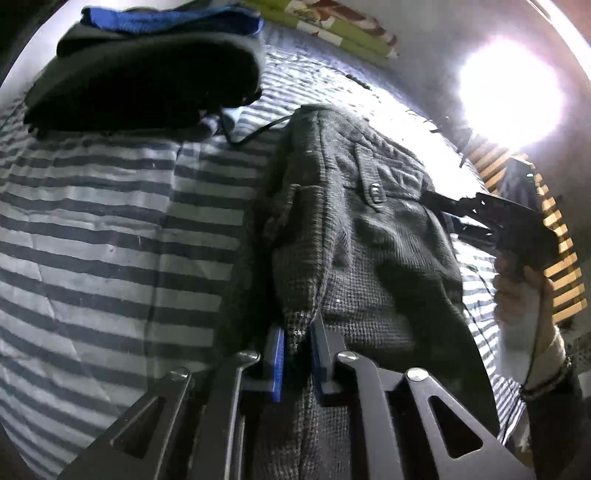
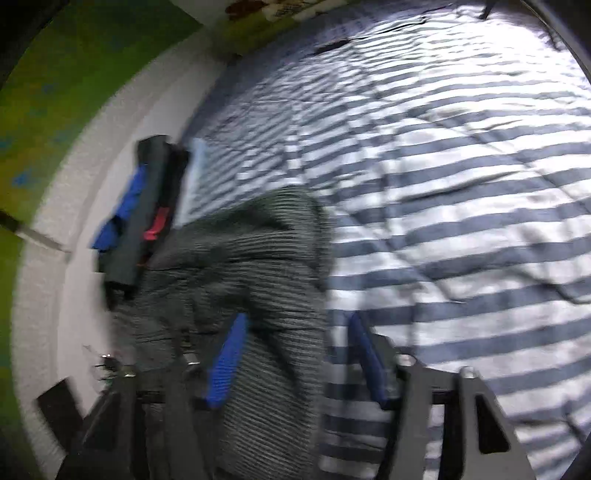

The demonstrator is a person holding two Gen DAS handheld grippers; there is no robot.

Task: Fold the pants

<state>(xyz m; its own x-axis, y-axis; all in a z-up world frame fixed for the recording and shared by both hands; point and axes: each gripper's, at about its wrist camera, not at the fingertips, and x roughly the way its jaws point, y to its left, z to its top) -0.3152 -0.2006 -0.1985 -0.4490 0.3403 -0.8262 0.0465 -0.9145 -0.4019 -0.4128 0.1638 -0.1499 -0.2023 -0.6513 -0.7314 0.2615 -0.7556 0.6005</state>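
Two things matter: the blue-and-white striped quilted bed cover (image 1: 110, 229) and the grey checked woven pants (image 1: 369, 229) lying on it. My left tongs (image 1: 297, 345) pinch a pants edge; my right tongs (image 2: 295, 354) stand apart over fabric. I should lift both evenly.

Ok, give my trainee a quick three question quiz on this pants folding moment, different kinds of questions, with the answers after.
1. True or false: the left gripper pinches a fold of the grey pants.
2. What pattern is the bedcover?
3. The dark folded clothes are topped by something A) blue B) yellow C) white.

Key: 1 true. 2 stripes. 3 A, a blue cloth.
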